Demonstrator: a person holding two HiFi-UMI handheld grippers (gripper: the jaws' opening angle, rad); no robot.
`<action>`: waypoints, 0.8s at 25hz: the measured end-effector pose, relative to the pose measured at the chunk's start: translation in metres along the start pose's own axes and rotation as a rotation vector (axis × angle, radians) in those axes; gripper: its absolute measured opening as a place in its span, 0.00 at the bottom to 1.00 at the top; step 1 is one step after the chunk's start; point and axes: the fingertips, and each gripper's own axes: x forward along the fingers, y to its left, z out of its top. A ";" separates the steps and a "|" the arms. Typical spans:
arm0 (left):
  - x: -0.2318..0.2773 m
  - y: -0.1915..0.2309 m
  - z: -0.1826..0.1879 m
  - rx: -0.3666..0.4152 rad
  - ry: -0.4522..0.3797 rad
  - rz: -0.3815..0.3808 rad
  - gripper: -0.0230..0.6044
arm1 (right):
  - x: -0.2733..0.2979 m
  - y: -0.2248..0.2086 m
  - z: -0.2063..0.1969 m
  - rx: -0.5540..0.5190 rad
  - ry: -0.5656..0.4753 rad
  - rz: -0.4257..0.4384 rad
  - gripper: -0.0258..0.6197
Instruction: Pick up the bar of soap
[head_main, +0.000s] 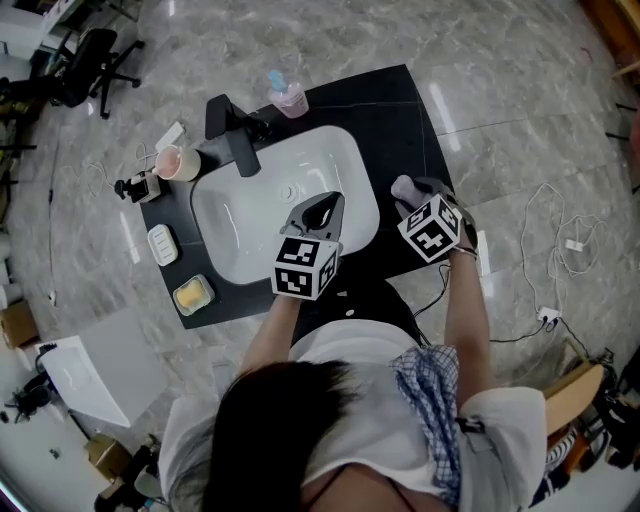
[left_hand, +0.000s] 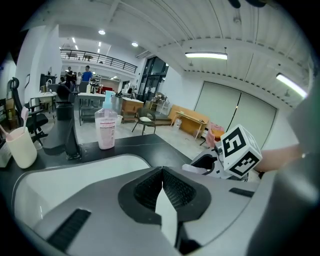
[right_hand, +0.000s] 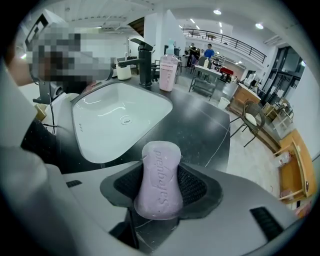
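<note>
Closest, the right gripper (right_hand: 161, 172) clamps a lilac, rounded bar of soap (right_hand: 160, 192) by its long sides, over the black stone counter (right_hand: 200, 130) just right of the white oval basin (right_hand: 115, 115). The bar looks light, stiff and probably slick, so a flat squeeze across its middle suits it. Over the basin's near edge, the left gripper (left_hand: 162, 170) has its jaws pressed together on nothing. Beyond the basin stands a black tap (right_hand: 145, 62).

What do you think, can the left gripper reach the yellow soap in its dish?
Probably yes: the left gripper, shut and empty over the sink, has nothing between it and the yellow soap, but must open first.
</note>
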 end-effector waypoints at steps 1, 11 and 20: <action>0.001 0.000 0.000 -0.002 0.000 0.002 0.06 | 0.001 0.000 -0.001 -0.002 0.003 0.003 0.38; 0.003 0.008 -0.001 -0.013 0.010 0.026 0.06 | 0.011 0.001 -0.007 0.039 0.009 0.062 0.38; 0.008 0.006 0.004 -0.008 0.008 0.025 0.06 | 0.013 -0.001 -0.009 0.096 0.021 0.136 0.38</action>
